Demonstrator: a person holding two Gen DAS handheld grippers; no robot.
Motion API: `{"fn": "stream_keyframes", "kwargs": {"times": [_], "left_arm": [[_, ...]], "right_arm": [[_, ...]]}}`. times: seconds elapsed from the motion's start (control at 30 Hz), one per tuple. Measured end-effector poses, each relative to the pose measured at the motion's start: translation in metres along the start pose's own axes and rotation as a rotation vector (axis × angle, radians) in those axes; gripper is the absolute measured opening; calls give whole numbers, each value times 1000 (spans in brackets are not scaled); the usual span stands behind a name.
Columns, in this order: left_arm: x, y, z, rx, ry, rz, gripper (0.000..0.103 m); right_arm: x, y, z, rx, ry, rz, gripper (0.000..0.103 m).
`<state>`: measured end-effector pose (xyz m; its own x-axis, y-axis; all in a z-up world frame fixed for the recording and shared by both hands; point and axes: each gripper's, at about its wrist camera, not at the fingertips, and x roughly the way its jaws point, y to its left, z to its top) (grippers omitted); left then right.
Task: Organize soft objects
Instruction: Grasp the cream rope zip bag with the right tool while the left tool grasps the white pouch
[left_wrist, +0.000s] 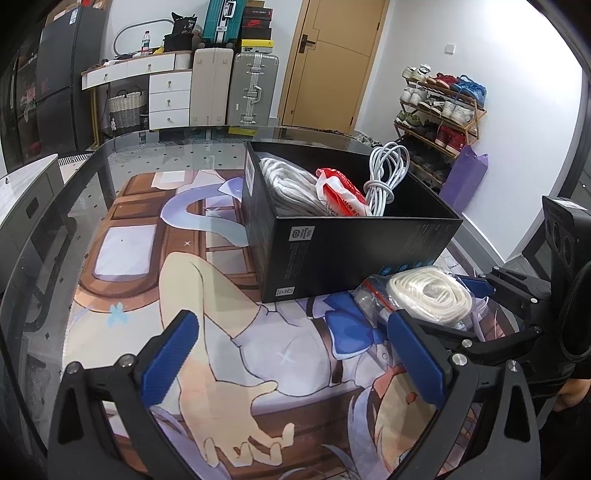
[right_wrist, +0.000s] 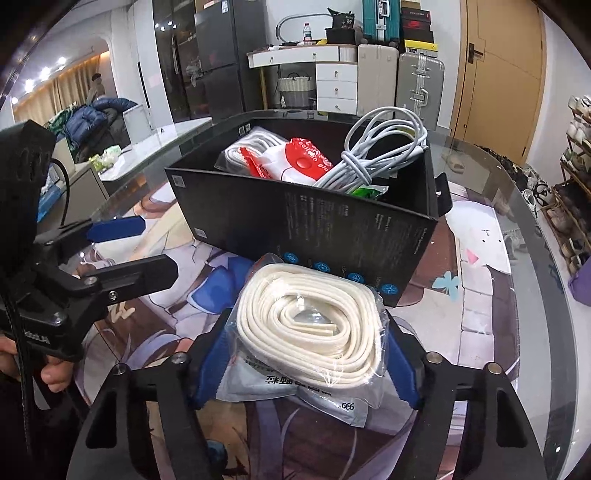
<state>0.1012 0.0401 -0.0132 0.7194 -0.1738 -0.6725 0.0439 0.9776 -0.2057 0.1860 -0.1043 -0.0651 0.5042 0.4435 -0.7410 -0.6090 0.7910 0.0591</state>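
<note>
Cream foam strip coil in clear bag sits on printed mat, just in front of black box. Right gripper pads pinch bag from both sides. Left gripper spread wide, nothing btwn fingers.

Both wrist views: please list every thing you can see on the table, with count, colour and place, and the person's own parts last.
box: 1, black, open, on the printed mat.
cable bundle: 1, white, inside the box, right side.
red-and-white packet: 1, inside the box, middle.
grey-white bundle: 1, inside the box, left side.
green packet: 1, in the box under the cable, mostly hidden.
bagged cord coil: 1, cream in clear plastic, in front of the box.
printed mat: 1, multicoloured, on the glass table.
left tool: 1, black with blue pads, open, empty.
right tool: 1, same colours, pads pressing the bagged cord coil.
</note>
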Motion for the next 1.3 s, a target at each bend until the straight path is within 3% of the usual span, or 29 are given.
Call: {"fn": "stream_keyframes", "kwargs": {"times": [0.17, 0.5, 0.63, 0.77, 0.97, 1.3], "left_arm": [[1, 0, 0, -2, 4, -2, 102], [3, -7, -1, 32, 13, 25, 102], [1, -20, -2, 85, 7, 45, 102], [5, -39, -6, 139, 49, 32, 102], [10, -71, -4, 147, 87, -38, 103], [37, -106, -3, 185, 146, -28, 103]], "right_arm": [[-16, 3, -5, 2, -62, 26, 66], [-57, -3, -12, 13, -170, 50, 66], [-70, -8, -15, 7, -179, 33, 66], [-80, -22, -18, 26, -181, 37, 66], [-87, -46, -25, 71, -173, 18, 66], [-91, -76, -31, 128, -163, -21, 66]]}}
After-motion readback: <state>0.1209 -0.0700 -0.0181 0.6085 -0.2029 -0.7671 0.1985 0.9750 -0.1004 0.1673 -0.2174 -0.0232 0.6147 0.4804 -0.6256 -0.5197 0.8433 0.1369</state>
